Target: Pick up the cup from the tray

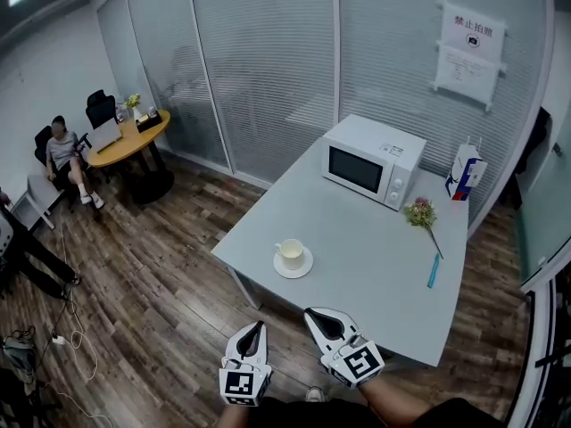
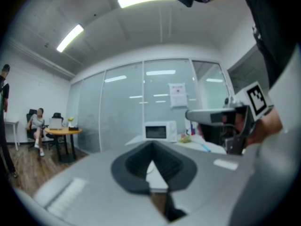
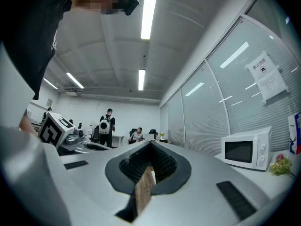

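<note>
White cup (image 1: 291,252) upright on saucer (image 1: 279,270); left hand-held gripper (image 1: 259,325) and right hand-held gripper (image 1: 310,313) closed.

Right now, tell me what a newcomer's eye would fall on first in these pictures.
The white microwave stands out at the far side of the grey table, and a white cup sits on its saucer near the table's left corner. At the bottom of the head view, the left gripper and right gripper, both shut and empty, point toward the table.

The cup (image 1: 291,252) is cream, the table (image 1: 375,279) pale grey, the microwave (image 1: 373,160) white, the floor (image 1: 152,275) brown wood-grain.
</note>
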Demonstrator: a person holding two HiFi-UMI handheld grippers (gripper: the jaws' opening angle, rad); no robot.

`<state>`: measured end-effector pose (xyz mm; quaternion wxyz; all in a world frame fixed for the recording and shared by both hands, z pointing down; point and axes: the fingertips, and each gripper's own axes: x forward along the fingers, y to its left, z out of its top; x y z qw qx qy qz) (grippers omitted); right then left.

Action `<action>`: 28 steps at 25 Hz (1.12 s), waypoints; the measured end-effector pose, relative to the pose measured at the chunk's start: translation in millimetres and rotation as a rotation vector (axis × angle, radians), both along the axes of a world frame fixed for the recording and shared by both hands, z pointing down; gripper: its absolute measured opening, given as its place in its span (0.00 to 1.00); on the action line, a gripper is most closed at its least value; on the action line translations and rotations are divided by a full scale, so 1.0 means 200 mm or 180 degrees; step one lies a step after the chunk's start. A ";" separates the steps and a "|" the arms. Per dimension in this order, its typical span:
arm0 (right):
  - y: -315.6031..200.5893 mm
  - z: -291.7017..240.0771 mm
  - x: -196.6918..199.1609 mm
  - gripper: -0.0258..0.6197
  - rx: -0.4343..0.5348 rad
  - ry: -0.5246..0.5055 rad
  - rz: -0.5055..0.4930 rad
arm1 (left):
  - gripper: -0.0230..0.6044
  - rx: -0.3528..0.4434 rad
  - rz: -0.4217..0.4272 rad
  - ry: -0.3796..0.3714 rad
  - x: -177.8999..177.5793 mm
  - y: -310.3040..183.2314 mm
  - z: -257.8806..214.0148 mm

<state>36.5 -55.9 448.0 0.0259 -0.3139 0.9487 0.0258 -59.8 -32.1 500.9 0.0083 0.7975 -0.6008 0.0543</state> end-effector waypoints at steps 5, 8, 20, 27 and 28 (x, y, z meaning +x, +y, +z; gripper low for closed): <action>-0.13 0.04 -0.03 0.02 -0.0022 -0.0045 -0.0016 | 0.04 -0.0051 0.0061 -0.0004 -0.02 -0.14 0.02; -0.22 0.04 -0.07 0.02 -0.0013 0.0012 0.0008 | 0.04 -0.0031 0.0118 0.0013 -0.05 -0.25 0.03; -0.74 -0.04 -0.37 0.02 0.0119 0.0062 0.0316 | 0.04 0.0051 0.0526 0.0004 -0.30 -0.82 -0.03; -0.90 -0.06 -0.46 0.02 0.0090 0.0200 0.0584 | 0.04 0.0016 0.0830 0.0018 -0.34 -0.98 0.01; -0.91 -0.07 -0.46 0.02 0.0094 0.0205 0.0633 | 0.04 0.0012 0.0871 0.0018 -0.34 -1.00 0.02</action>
